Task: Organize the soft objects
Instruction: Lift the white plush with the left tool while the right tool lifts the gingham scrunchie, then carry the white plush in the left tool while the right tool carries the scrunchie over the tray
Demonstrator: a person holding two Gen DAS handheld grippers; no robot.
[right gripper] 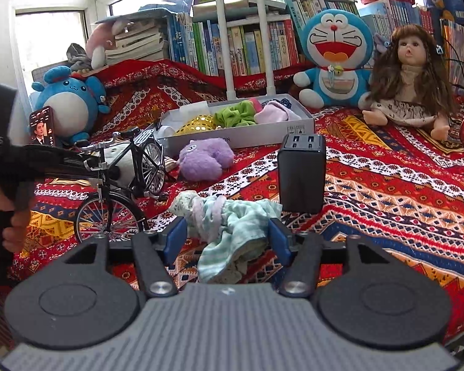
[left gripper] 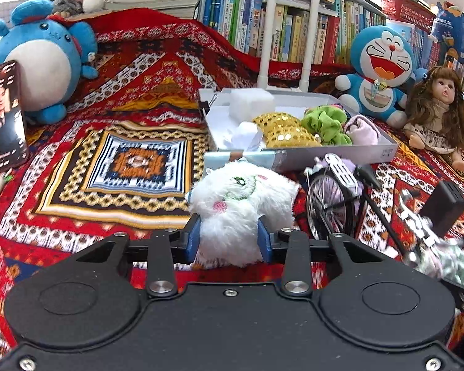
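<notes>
The left claw (left gripper: 229, 239) is clamped on a fluffy white plush toy with a green stitched face and pink cheeks (left gripper: 242, 202); both blue pads press into its fur. Just to the right stands a black metal model bicycle (left gripper: 334, 198), its rear wheel close beside the plush. Directly beyond is the shallow white cardboard box (left gripper: 340, 154), which holds a gold sequinned pouch (left gripper: 286, 131), a lime green scrunchie (left gripper: 324, 123), a pale pink soft item (left gripper: 363, 130) and a white foam block (left gripper: 250, 100).

The right claw (right gripper: 227, 236) stands fairly wide, its blue pads either side of a crumpled mint-striped cloth bundle (right gripper: 229, 228); whether the pads actually touch it is hard to tell. A black block-shaped charger (right gripper: 301, 174) stands upright just behind the cloth. A lilac plush toy (right gripper: 204, 159) lies between the bicycle and the box front.

Everything rests on a bench covered by a red patterned woven blanket (right gripper: 386, 191). A blue-and-white cat plush (right gripper: 335, 55) and a brown-haired doll (right gripper: 408, 77) sit near the bookshelf.
</notes>
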